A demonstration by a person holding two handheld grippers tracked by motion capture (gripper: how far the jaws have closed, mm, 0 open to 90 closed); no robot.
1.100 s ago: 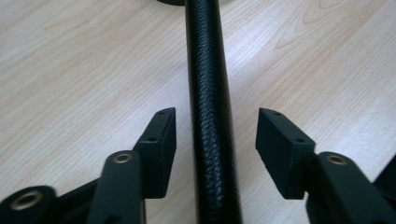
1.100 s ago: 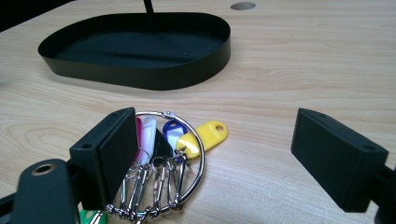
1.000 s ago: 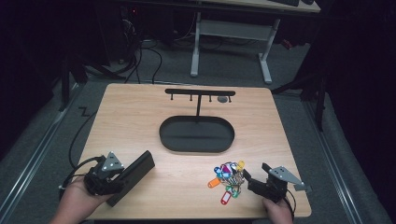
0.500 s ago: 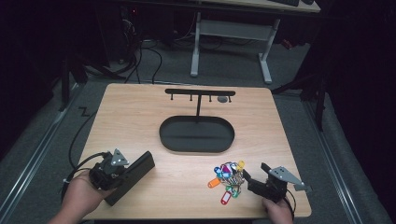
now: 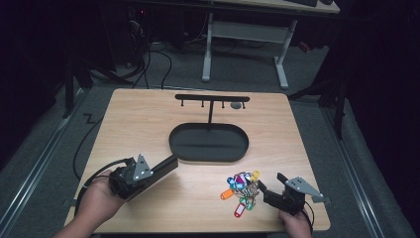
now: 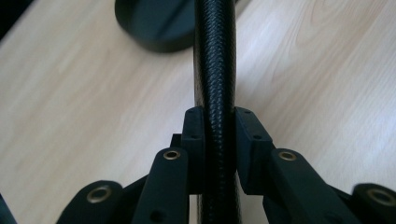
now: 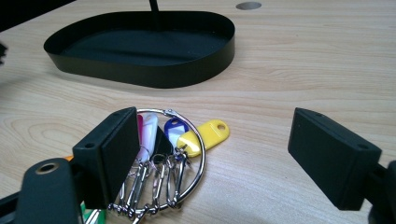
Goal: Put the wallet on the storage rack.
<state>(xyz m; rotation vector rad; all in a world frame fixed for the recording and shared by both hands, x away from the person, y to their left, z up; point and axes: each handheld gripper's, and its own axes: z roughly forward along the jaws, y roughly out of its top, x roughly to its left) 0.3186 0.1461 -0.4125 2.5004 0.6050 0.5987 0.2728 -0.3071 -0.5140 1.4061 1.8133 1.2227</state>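
Clamping done: left gripper [image 5: 171, 162] jaws have just been closing and now pinch a flat black case [image 6: 214, 70] edge-on. Compared with a second ago the case is off the near-left of the table [image 5: 148, 114] and carried toward the black oval tray [image 5: 208, 143] at centre, so pickup looks complete and placing comes next. Right gripper [image 5: 257, 189] hasn't moved, jaws spread wide with nothing between them, just beside the key bunch [image 5: 242, 191] near right. Left gripper view shows the pads squeezing the case's textured edge; high view gives its tilt and the tray's hook stand [image 5: 212, 99] behind.
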